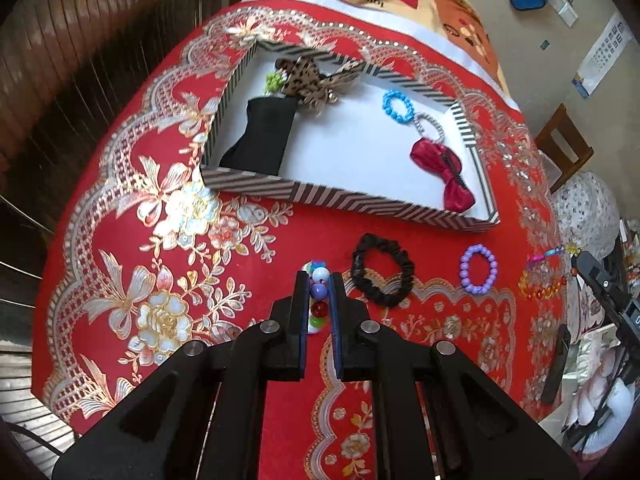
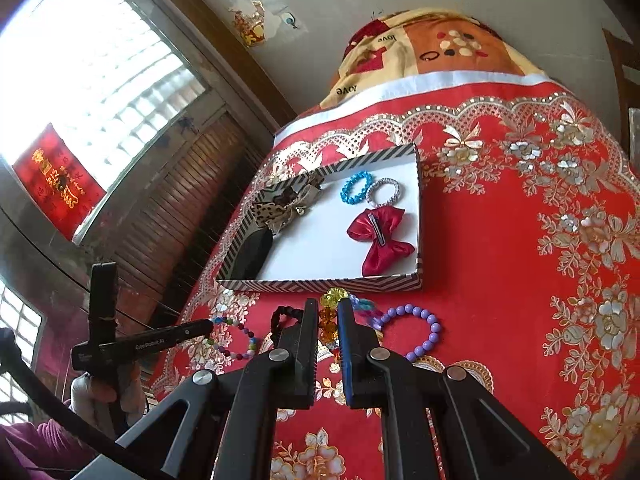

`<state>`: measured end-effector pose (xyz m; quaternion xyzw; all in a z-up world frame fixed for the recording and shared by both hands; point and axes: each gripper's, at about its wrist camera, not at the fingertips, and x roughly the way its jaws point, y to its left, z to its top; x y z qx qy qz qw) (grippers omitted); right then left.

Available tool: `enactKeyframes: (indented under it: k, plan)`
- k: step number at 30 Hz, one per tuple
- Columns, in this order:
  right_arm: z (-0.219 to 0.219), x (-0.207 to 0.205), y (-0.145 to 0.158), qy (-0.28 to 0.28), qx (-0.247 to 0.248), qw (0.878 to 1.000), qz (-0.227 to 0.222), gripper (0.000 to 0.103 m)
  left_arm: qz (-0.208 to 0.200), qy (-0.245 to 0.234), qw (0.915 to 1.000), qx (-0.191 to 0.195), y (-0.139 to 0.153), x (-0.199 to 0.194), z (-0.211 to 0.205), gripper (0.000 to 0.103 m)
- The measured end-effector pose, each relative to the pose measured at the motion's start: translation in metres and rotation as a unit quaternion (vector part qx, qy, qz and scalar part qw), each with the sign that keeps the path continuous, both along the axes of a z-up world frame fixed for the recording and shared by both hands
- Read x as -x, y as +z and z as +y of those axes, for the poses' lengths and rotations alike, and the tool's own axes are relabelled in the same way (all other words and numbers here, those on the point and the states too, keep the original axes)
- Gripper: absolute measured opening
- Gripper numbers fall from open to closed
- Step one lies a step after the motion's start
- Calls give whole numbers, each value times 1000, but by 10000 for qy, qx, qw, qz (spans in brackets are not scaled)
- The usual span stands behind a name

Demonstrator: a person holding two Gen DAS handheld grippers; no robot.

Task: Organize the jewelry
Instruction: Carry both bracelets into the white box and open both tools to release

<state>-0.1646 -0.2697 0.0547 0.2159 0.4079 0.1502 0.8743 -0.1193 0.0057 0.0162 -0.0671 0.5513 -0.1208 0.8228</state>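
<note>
Glossy satin bow; embroidered cloth tablecover.

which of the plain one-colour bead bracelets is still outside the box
The purple bead bracelet. It lies on the red tablecloth in front of the striped box, while the blue bead bracelet already sits inside on the white floor.

Left gripper pinches multicolored bead bracelet — tray beyond.

The box sat on the tablecloth. Inside it: pouch left, two bracelets at the back right, touching; bow in front of them. Before the box lay a scrunchie, with a bead bracelet to its right.
</note>
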Motion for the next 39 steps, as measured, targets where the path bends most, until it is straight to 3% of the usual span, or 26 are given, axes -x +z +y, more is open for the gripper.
enactKeyframes:
  k: [18, 27, 39]
  plan:
    - [14, -27, 20, 235, 153, 9995, -127, 8, -663, -180, 9976, -62, 49, -35, -29, 8]
    - [25, -68, 13, 366, 219, 9991, -28, 8, -686, -320, 9970, -150, 45, -73, -51, 8]
    - [50, -131, -15, 629, 106, 9976, 255, 9, -429, -479, 9975, -282, 14, -144, -85, 8]
